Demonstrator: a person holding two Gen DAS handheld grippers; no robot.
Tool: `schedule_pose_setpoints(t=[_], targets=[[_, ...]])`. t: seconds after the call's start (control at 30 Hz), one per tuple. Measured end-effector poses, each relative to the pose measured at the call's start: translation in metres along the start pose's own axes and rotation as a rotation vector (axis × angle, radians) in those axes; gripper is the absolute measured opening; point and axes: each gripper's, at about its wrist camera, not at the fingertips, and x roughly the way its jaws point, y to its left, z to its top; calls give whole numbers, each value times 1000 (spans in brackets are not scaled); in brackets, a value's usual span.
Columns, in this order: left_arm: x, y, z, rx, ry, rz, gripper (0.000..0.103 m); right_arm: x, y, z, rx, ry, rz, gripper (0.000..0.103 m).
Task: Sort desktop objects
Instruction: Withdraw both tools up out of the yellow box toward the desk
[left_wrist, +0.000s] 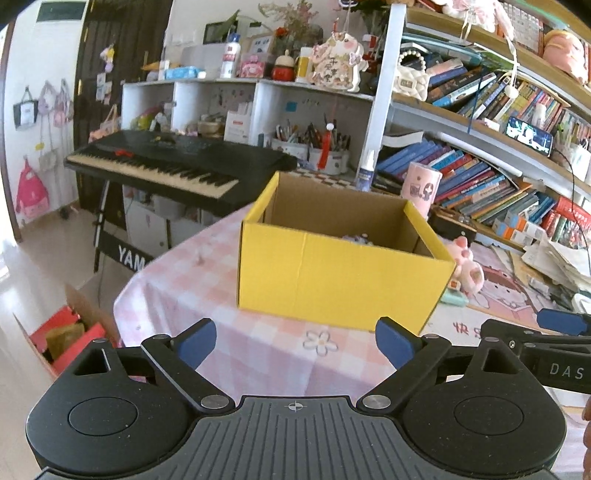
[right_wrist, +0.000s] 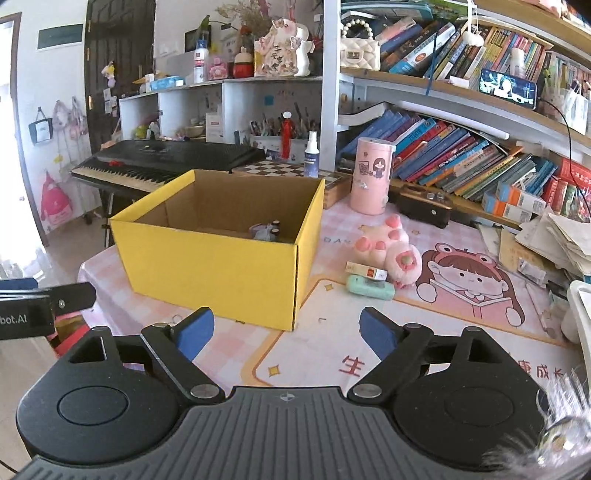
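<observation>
An open yellow cardboard box (right_wrist: 210, 258) (left_wrist: 332, 280) stands on the pink checked tablecloth (left_wrist: 266, 354). Inside it lie a small purple-grey item and dark little bottles (right_wrist: 266, 229). Right of the box lie a pink plush paw toy (right_wrist: 391, 245), a small orange-and-white box (right_wrist: 366, 271) and a mint green case (right_wrist: 369, 288). My left gripper (left_wrist: 295, 341) is open and empty, short of the box's near wall. My right gripper (right_wrist: 286, 332) is open and empty too, near the box's front right corner. Each gripper's arm shows at the edge of the other's view.
A pink cylindrical tin (right_wrist: 371, 175), a spray bottle (right_wrist: 311, 155), a chessboard (right_wrist: 288, 170) and a dark small radio (right_wrist: 424, 205) stand behind. Bookshelves (right_wrist: 461, 158) fill the right. A black keyboard (left_wrist: 173, 166) stands left of the table. A cartoon desk mat (right_wrist: 469, 295) lies at right; paper stacks (right_wrist: 561, 240) beyond.
</observation>
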Motion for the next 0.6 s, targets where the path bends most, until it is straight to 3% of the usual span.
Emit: schedule_pose_setpoints(t=[0.37,0.6], targets=[[-14,-9,-20,6,23,-74,101,-26,11,-20,-24,9,15,88],[-18,-22,-25,31,22,-113,103,-39,4,-30,-8,16,-23,88]])
